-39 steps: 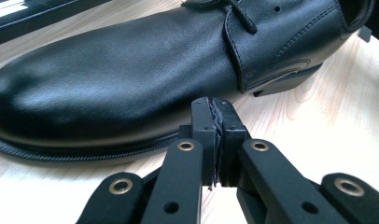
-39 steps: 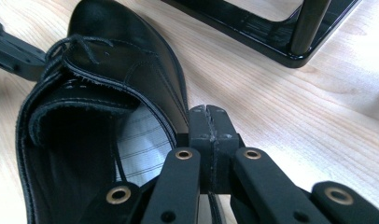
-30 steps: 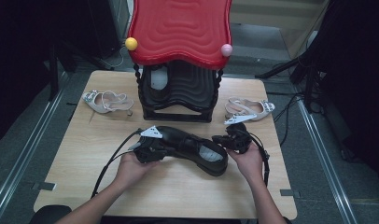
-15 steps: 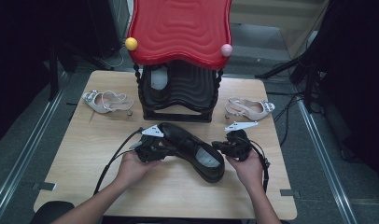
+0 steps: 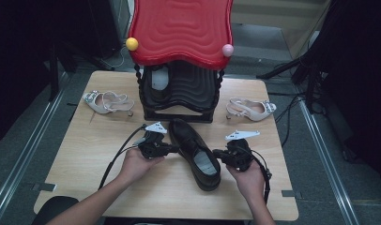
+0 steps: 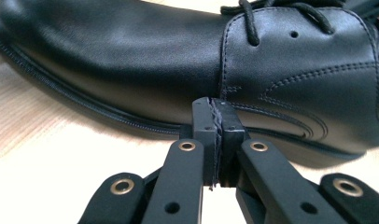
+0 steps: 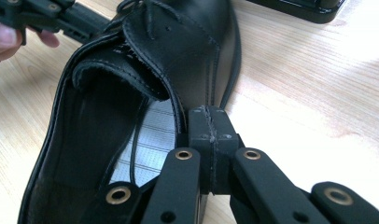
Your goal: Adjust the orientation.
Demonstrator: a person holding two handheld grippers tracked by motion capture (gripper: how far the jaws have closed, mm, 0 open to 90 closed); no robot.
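1. Left claw (image 5: 172,149): jaws pressed together with nothing between them; the tips rest against the side of the black shoe (image 5: 194,152), low on the upper near the sole seam (image 6: 131,123).
2. Right claw (image 5: 217,153): jaws likewise closed and empty, tips set against the outer wall of the shoe's opening (image 7: 178,116).
3. Black shoe: lies on the wooden surface (image 5: 85,154) between both claws, heel toward the person, toe toward the rack. Compared with the frames a second earlier, it has swung from lying crosswise to pointing away from the person. Judgement: the shoe is being nudged into line with the rack, ready to be pushed or lifted in.
4. Black shoe rack (image 5: 181,91) under a red top (image 5: 181,28): stands just beyond the toe.
5. Two pale sandals (image 5: 106,101) (image 5: 251,108): lie left and right of the rack, untouched.
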